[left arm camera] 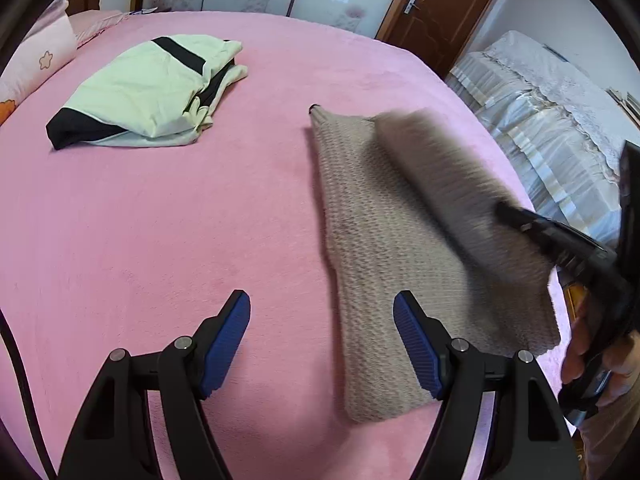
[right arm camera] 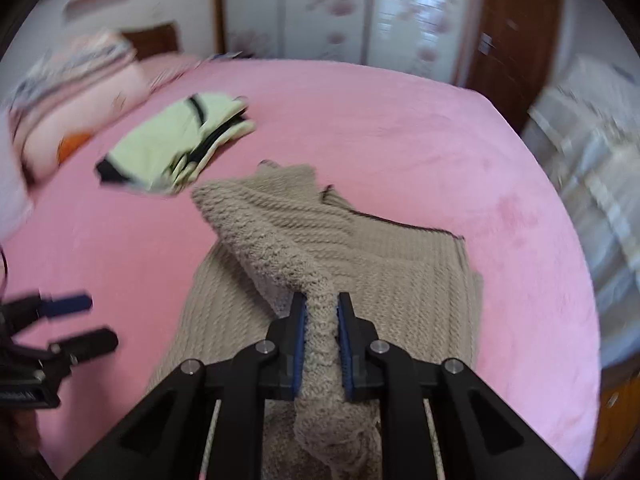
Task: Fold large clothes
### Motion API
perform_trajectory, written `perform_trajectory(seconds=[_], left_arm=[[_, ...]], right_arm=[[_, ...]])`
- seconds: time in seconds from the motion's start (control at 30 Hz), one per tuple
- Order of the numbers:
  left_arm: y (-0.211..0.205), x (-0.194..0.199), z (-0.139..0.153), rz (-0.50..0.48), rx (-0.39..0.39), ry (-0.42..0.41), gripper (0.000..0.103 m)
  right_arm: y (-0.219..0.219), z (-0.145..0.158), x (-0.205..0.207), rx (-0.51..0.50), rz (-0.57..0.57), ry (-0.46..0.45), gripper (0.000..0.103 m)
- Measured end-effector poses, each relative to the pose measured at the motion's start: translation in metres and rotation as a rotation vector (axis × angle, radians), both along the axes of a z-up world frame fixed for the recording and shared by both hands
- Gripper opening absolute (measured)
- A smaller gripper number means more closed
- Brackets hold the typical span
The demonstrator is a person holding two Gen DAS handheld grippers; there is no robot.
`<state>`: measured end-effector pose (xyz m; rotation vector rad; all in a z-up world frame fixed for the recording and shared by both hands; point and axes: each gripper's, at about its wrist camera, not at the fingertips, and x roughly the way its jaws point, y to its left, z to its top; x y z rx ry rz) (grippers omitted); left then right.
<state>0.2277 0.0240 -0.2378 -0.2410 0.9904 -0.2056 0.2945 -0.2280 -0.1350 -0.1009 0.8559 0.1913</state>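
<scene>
R gripper point(right arm camera: 322, 312): jaws clamped on a bunched fold of the beige knit sweater point(right arm camera: 400, 280), frame centre; rest of garment lies on the pink bedspread point(right arm camera: 400, 140) just beyond. L gripper point(left arm camera: 322, 320): jaws wide, nothing between pads, lower centre of its view over bare spread. Folded cream/black garment point(left arm camera: 148, 92) lies upper left, well apart from the sweater.
</scene>
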Motion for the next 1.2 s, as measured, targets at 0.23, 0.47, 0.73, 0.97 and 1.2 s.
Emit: perform_trajectory(seconds=[0.23, 0.47, 0.73, 0.97, 1.2], left_arm=[[-0.016, 0.013, -0.021, -0.043, 0.006, 0.034, 0.073], [-0.041, 0.027, -0.036, -0.103, 0.002, 0.055, 0.073], [-0.058, 0.031, -0.039, -0.145, 0.009, 0.05, 0.073], [-0.058, 0.032, -0.039, -0.163, 0.001, 0.042, 0.074], [-0.065, 0.034, -0.048, -0.205, 0.0, 0.08, 0.075]], right_arm=[[-0.132, -0.062, 0.006, 0.429, -0.49, 0.185, 0.014], [-0.137, -0.062, -0.005, 0.435, -0.467, 0.124, 0.012], [-0.144, -0.068, 0.003, 0.345, -0.497, 0.122, 0.011], [-0.147, -0.06, -0.007, 0.295, -0.525, 0.098, 0.011], [-0.161, -0.046, -0.012, 0.389, -0.467, 0.141, 0.021]])
